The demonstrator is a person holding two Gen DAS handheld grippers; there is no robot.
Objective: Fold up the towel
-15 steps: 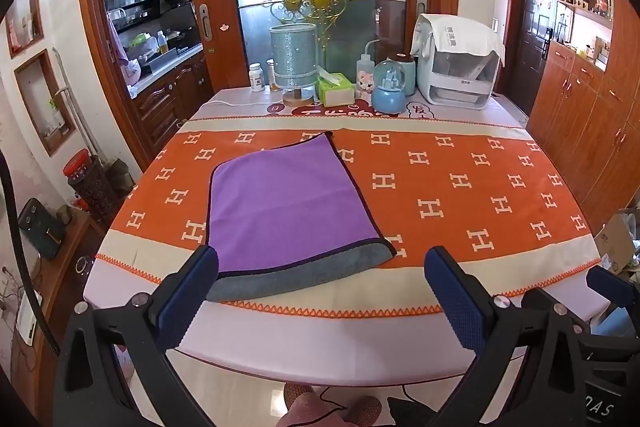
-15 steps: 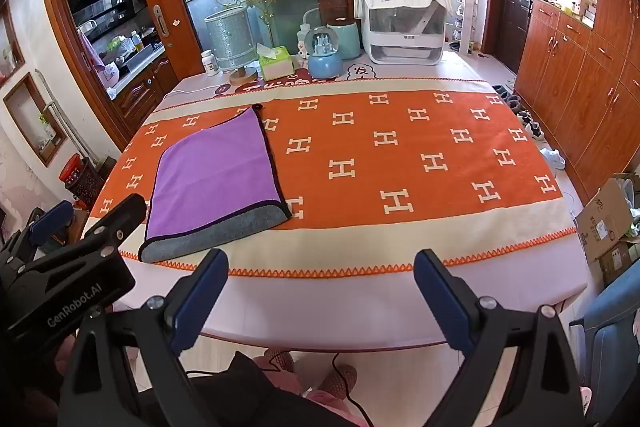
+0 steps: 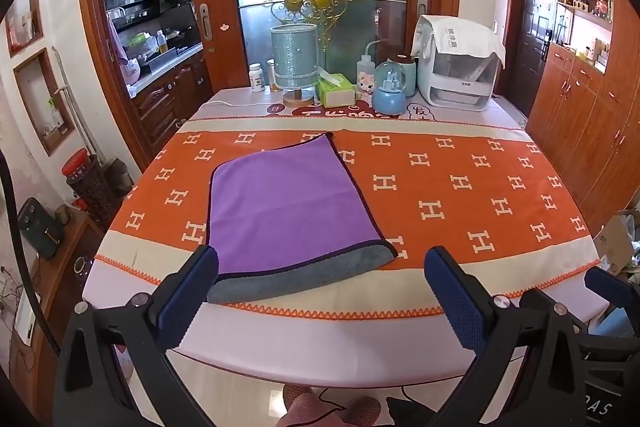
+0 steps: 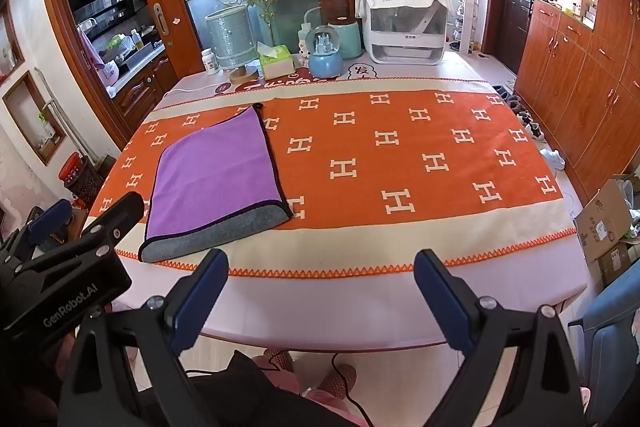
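A purple towel [image 3: 288, 203] with a dark hem lies folded flat on the left part of the orange tablecloth [image 3: 460, 187]; a grey strip of its underside shows along the near edge. It also shows in the right wrist view [image 4: 216, 183]. My left gripper [image 3: 320, 291] is open and empty, held back over the table's near edge just in front of the towel. My right gripper [image 4: 320, 291] is open and empty, further right over the near edge. The left gripper's body [image 4: 68, 275] shows at the left of the right wrist view.
At the table's far edge stand a silver lamp [image 3: 294, 59], a green tissue box [image 3: 336, 91], a blue snow globe [image 3: 390, 91] and a white appliance [image 3: 460, 63]. Wooden cabinets [image 4: 592, 75] line the right wall. Cardboard boxes [image 4: 608, 223] sit on the floor at right.
Both grippers have stayed open and almost still; the views have hardly shifted. The towel has not moved.
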